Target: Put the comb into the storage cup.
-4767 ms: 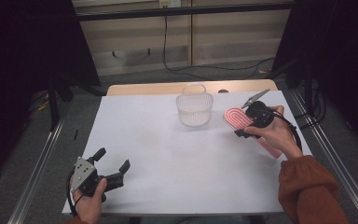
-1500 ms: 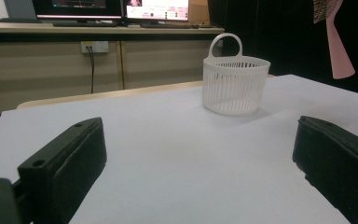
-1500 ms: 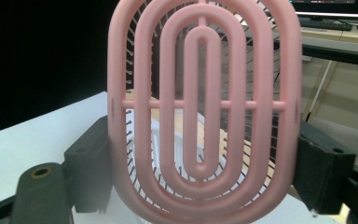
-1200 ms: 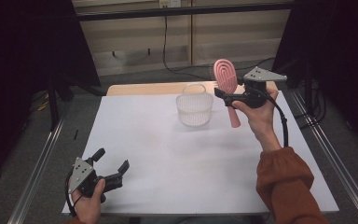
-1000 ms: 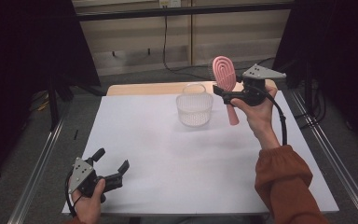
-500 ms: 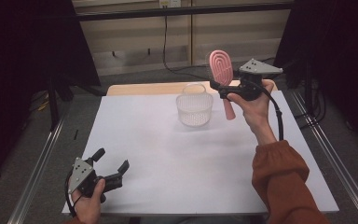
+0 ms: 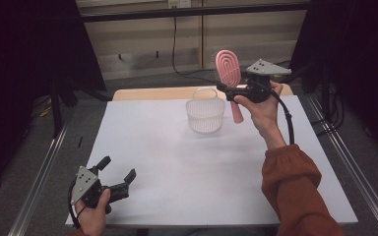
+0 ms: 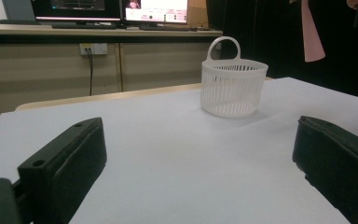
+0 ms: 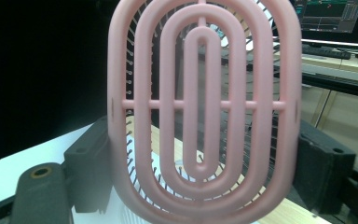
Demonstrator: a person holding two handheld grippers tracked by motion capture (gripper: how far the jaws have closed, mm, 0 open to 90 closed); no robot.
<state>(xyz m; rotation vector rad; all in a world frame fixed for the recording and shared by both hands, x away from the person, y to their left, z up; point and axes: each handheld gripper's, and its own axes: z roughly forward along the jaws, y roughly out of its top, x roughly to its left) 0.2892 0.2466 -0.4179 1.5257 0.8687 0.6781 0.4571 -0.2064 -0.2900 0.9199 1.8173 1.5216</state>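
A pink hairbrush point(image 7: 228, 69) stands upright in the air, head up, just right of a white slotted basket point(image 7: 205, 114) with a handle loop. My right gripper point(image 7: 225, 91) is shut on the brush below its head, and the handle hangs beneath the jaws. In the right gripper view the brush head point(image 9: 200, 112) stands close before the camera, a black jaw on either side. The left gripper point(image 7: 117, 168) rests open at the table's near left corner with nothing between its jaws. From there the basket point(image 8: 233, 88) stands far ahead, and the brush handle point(image 8: 310, 32) hangs above it to the right.
The white table point(image 7: 177, 162) carries the basket near its far edge. A wooden surface point(image 7: 147, 93) lies just behind it. Metal rails point(image 7: 44, 167) run along both sides. Monitors point(image 8: 154, 9) sit on a desk beyond the table.
The right hand has lifted the brush off the table and stood it upright. Over the last second it drifted slightly left and up, nearer the basket. The left gripper has not moved.
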